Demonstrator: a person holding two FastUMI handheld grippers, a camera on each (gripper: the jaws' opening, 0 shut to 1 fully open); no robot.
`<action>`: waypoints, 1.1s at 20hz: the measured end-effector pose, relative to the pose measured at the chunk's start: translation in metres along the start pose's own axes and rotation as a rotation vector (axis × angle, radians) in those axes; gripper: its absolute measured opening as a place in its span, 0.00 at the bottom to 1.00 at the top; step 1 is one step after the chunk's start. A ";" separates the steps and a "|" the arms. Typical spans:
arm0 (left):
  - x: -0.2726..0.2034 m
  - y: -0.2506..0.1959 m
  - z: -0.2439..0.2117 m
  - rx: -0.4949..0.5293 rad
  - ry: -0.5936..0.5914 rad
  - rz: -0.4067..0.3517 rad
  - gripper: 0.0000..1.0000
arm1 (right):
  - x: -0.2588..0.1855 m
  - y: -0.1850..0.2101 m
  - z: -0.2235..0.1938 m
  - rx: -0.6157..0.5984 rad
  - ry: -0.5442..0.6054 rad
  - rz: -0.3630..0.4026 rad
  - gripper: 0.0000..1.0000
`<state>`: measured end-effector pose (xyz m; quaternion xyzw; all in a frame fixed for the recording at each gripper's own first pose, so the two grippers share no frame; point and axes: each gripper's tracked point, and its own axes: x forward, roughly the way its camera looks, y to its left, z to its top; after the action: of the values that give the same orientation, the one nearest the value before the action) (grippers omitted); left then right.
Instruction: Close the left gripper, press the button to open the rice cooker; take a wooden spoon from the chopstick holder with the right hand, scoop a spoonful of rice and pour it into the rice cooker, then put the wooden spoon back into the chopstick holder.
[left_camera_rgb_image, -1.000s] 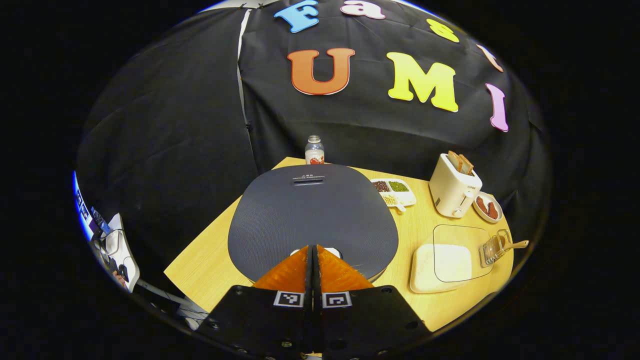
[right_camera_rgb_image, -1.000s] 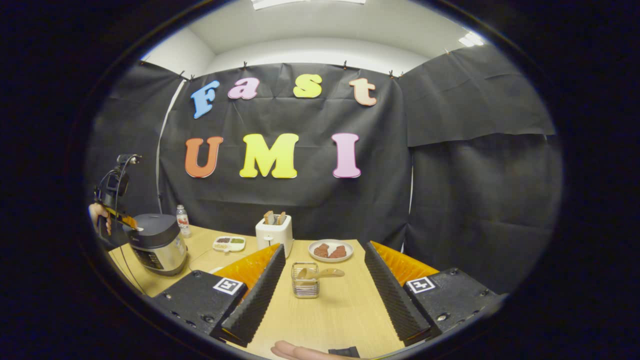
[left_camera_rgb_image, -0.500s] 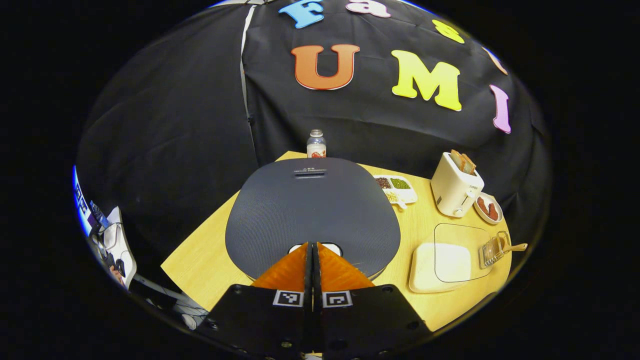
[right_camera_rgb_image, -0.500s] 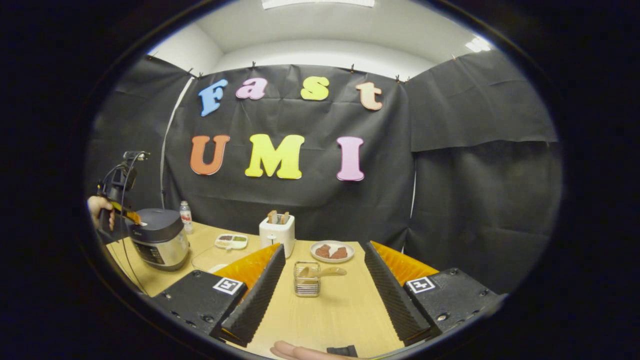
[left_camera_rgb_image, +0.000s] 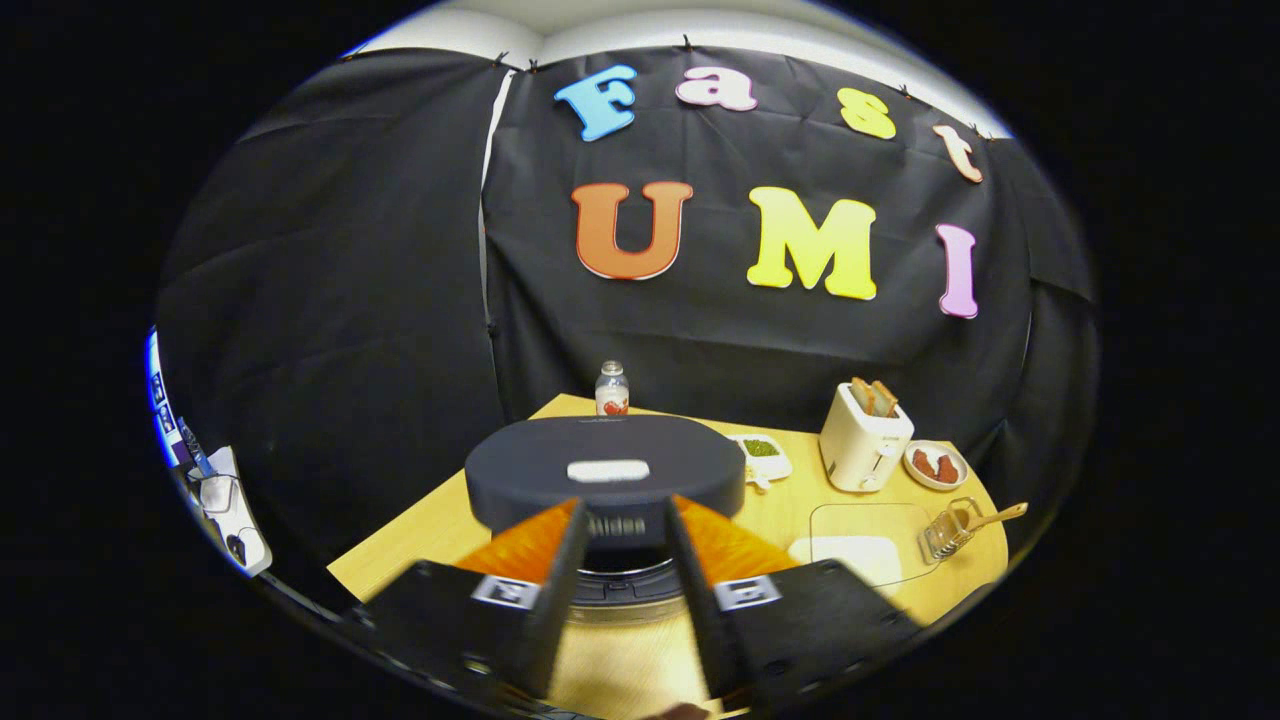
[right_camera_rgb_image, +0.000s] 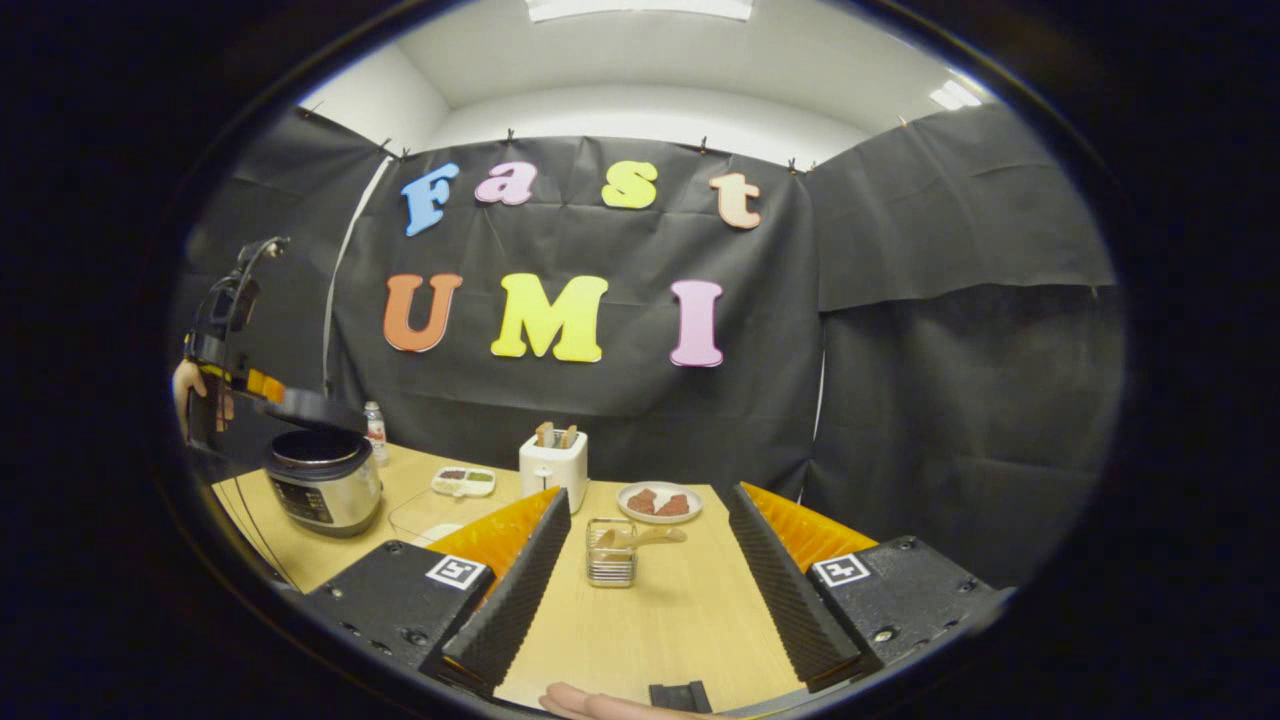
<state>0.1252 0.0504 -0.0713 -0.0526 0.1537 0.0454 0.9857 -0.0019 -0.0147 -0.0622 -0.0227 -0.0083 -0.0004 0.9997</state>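
Both views tableward, shared toaster (left_camera_rgb_image: 864, 437)

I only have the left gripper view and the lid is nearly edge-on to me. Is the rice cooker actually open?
Observer: Yes. The right gripper view has it from the side: the lid is raised above the pot, with a gap showing between them.
Operator: Right gripper on the spoon yet?
Observer: No. The right gripper is open. The chopstick holder with the wooden spoon stands ahead between its fingers, untouched.
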 end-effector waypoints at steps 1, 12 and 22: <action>-0.002 -0.003 -0.001 0.000 -0.011 -0.008 0.73 | -0.001 0.000 -0.003 0.004 0.002 0.002 1.00; -0.078 -0.014 0.000 0.046 -0.160 -0.035 0.96 | 0.031 0.004 -0.046 0.036 0.044 0.009 1.00; -0.122 -0.032 -0.021 0.097 -0.297 -0.067 0.96 | 0.121 0.021 -0.114 0.134 0.137 0.018 1.00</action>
<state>0.0065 0.0076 -0.0511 -0.0026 0.0065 0.0121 0.9999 0.1207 0.0011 -0.1755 0.0442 0.0604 0.0074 0.9972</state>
